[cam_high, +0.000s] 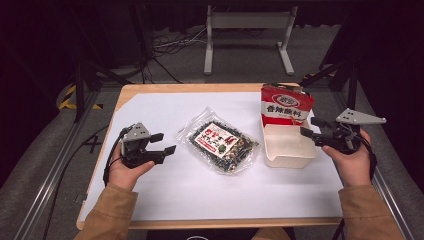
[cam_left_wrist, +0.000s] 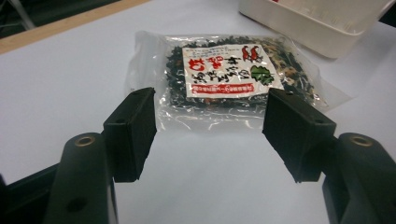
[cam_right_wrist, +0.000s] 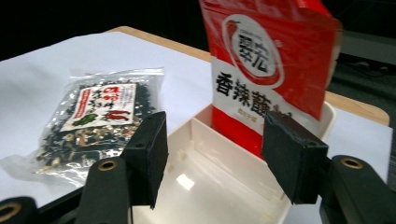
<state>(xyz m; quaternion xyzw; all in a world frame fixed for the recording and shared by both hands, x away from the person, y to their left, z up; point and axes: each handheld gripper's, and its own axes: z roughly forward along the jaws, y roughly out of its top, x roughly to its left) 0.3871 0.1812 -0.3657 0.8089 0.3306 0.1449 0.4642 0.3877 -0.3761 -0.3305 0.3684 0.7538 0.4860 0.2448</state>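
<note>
A clear bag of dark dried bits with a red and white label (cam_high: 221, 143) (cam_left_wrist: 224, 74) (cam_right_wrist: 95, 116) lies flat in the middle of the white table sheet (cam_high: 200, 195). A red and white pouch (cam_high: 285, 104) (cam_right_wrist: 268, 70) stands upright at the far end of a white plastic box (cam_high: 295, 159) (cam_right_wrist: 210, 186). My left gripper (cam_high: 165, 143) (cam_left_wrist: 208, 133) rests open just left of the clear bag, jaws aimed at it, nothing between them. My right gripper (cam_high: 311, 129) (cam_right_wrist: 212, 156) stands open at the box's right rim, empty, pointing toward the pouch.
The table's wooden edge (cam_high: 125, 95) runs round the white sheet. Beyond the table stand a grey metal frame (cam_high: 247, 30) and loose cables (cam_high: 165, 47) on the floor. Bare sheet lies in front of the bag and box.
</note>
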